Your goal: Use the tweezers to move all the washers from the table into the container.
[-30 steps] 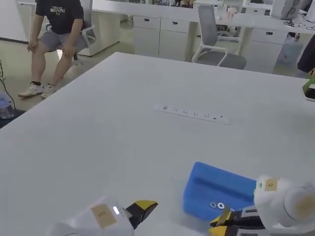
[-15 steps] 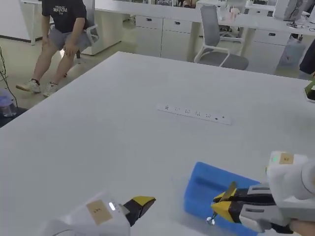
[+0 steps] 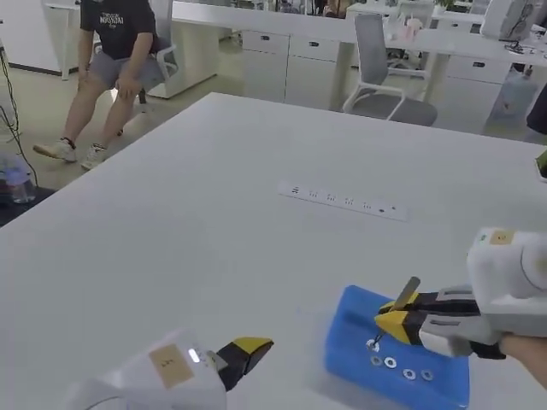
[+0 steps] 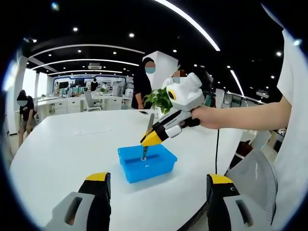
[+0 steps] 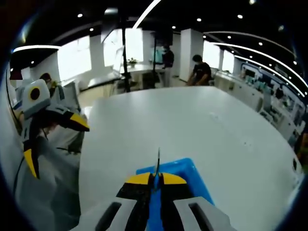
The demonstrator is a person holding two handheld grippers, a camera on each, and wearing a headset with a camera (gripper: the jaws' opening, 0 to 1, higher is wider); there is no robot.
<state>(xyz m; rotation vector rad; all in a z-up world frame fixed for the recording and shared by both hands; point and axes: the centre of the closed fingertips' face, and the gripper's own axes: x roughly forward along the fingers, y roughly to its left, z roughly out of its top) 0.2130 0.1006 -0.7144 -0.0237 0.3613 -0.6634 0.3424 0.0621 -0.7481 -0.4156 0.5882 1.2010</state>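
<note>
Hovering over the blue container (image 3: 346,359), your right tongs (image 3: 393,323) are clamped on the tweezers (image 3: 408,292); the right gripper view has the jaws pressed together around the shank. The tweezers' long axis runs steeply: butt end up past the jaws, tips down inside the container near its far-left corner. At the tips sits a small ring (image 3: 373,345), likely a washer, though you cannot tell whether it is pinched or already lying on the container floor. Several washers (image 3: 391,363) lie loose on that floor, just beside the tips, strung out toward you and to the right. You hold the right tongs roughly level, nose pointing to your left, arm coming in from the right. Your left tongs (image 3: 249,349) hang low over the surface (image 3: 214,239), well left of the container, jaws spread wide with nothing between them. Judgement: this is the drop-off step. The tips are inside the walls, so easing the squeeze should land the washer in the container. The right hand is nearer and the left is idle. Whether washers are left on the surface cannot be told at this size.
</note>
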